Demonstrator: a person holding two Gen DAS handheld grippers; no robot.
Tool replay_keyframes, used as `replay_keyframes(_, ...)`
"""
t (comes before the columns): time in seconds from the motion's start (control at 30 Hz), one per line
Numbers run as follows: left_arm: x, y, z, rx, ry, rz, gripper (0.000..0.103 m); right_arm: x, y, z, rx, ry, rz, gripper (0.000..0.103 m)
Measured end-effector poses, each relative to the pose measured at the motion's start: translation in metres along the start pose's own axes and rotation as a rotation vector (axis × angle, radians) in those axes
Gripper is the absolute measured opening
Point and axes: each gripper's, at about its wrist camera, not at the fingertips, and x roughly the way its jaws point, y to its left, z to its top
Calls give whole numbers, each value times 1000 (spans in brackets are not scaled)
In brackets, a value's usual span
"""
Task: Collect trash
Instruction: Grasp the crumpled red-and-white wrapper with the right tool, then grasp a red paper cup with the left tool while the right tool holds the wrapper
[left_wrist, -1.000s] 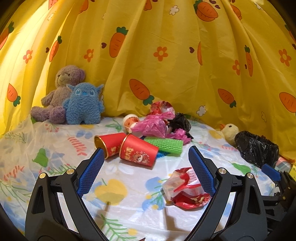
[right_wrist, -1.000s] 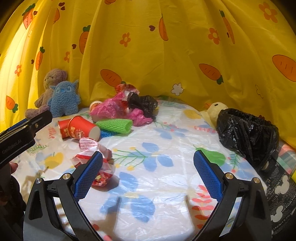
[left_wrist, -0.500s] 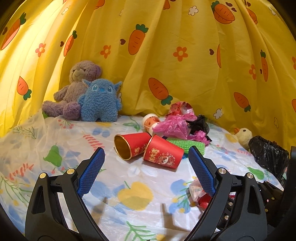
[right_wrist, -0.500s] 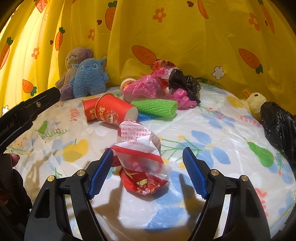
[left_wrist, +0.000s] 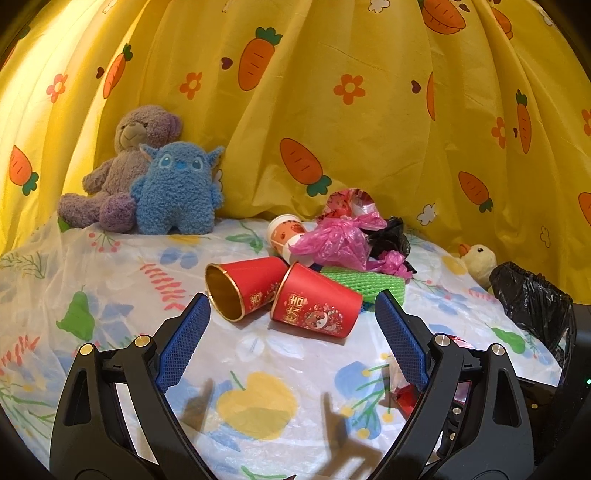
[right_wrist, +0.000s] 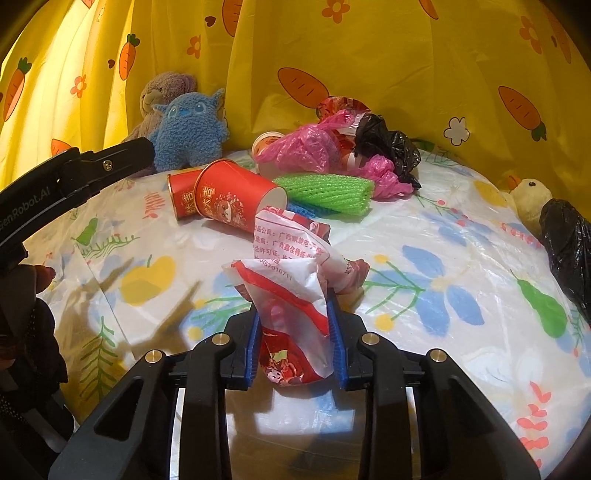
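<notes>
wrapper: light, crinkly, slippery; best pinched at its bunched middle
right gripper: jaws just closed, pinching wrapper
left gripper: wide, empty

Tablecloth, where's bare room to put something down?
Free: the near patch of tablecloth before the red cups, and the stretch between green foam net and black bag. Crowded: the trash pile at the curtain.
</notes>
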Motion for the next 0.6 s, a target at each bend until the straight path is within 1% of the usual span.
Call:
replay_keyframes(0.1,15,-7,7,21,21,-32,90,-6,-11,2,28,-13,-14,32)
replay_keyframes(0.17,28,-11,13,43,51,-44,91,-11,-18,5,39,-27,-27,32)
replay_keyframes(0.23,41,-13,17,44,78,-67,92,-15,-24,7,53,-39,-35,32)
replay_keyframes(0.3,54,-17,20,53,106,-67,93,-19,-29,9,68,-49,-37,32)
replay_keyframes(0.5,86,-33,14,158,190,-68,93,-22,-34,11,79,-61,-39,32)
replay_keyframes(0.57,98,-34,12,164,237,-70,93,-21,-36,12,82,-59,-37,32)
replay_keyframes(0.6,101,-34,12,163,248,-70,93,-21,-37,12,84,-58,-37,32)
